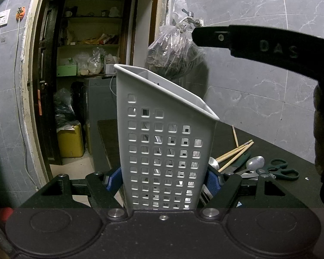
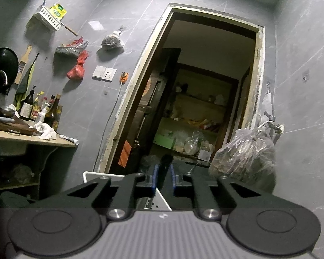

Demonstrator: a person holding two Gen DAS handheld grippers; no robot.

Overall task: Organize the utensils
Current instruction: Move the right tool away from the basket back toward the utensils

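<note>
A white perforated utensil holder [image 1: 162,133] stands upright between the blue pads of my left gripper [image 1: 164,180], which is shut on its lower sides. Shiny metal shows through its holes. My right gripper [image 1: 197,36] hovers level above and to the right of the holder's open top. In the right wrist view its jaws [image 2: 164,171] stand slightly apart with a dark narrow thing between the blue pads; what it is I cannot tell. The holder's white rim [image 2: 86,173] shows just below. On the dark table lie wooden chopsticks [image 1: 237,151], two spoons [image 1: 256,163] and green-handled scissors [image 1: 278,170].
A clear plastic bag [image 1: 175,51] hangs from a tap on the grey tiled wall behind the holder. An open doorway [image 1: 92,64] leads to cluttered shelves on the left. A counter with bottles [image 2: 38,110] stands far left in the right wrist view.
</note>
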